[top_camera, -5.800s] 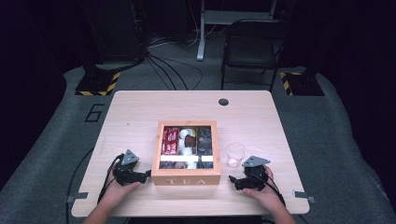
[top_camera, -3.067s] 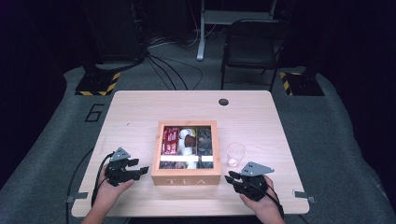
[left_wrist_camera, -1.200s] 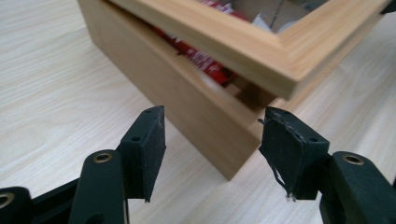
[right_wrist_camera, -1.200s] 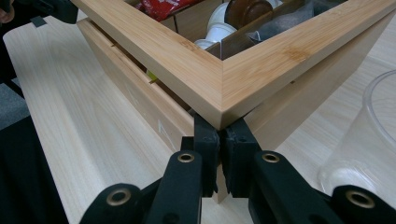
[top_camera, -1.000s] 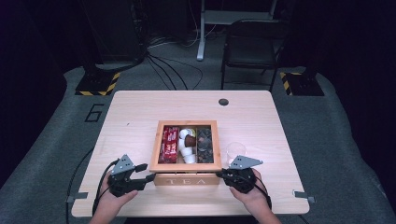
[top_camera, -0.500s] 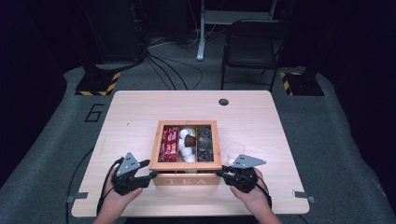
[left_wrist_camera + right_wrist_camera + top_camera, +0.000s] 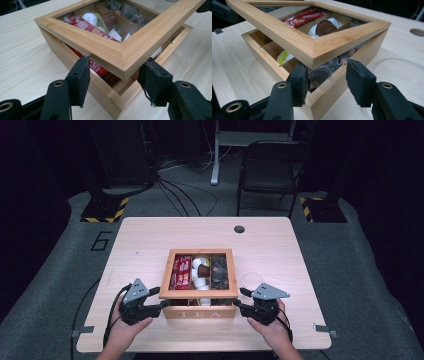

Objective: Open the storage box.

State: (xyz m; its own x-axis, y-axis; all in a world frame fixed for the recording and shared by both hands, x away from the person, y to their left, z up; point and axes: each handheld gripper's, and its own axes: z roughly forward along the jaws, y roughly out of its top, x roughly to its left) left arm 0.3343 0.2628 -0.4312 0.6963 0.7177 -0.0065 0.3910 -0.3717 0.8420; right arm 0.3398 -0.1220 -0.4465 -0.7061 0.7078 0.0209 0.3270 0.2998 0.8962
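- Presently the wooden tea box (image 7: 200, 312) sat near the front edge of the table (image 7: 150, 235), between the two grippers, with its glass-paned lid (image 7: 200, 294) raised at the front and tilted above the base.
- Left gripper (image 7: 159, 300) was at the box's front left corner; in the left gripper view its jaws stood spread on either side of the lid's corner (image 7: 122, 62), having just been opening, and the pads did not press on the wood.
- Right gripper (image 7: 239, 298) was at the front right corner; in the right gripper view its jaws were parted below the lid's corner (image 7: 313, 53), also having just been opening, with no pad clamped on it.
- Whether the lid rested on a jaw could not be told.
- Inside the box, red sachets (image 7: 181, 270) lay in the left compartment, white and brown capsules (image 7: 201, 269) in the middle one, and dark packets (image 7: 219, 271) in the right one.
- A clear glass (image 7: 251, 280) stood on the table just right of the box, near the right gripper.
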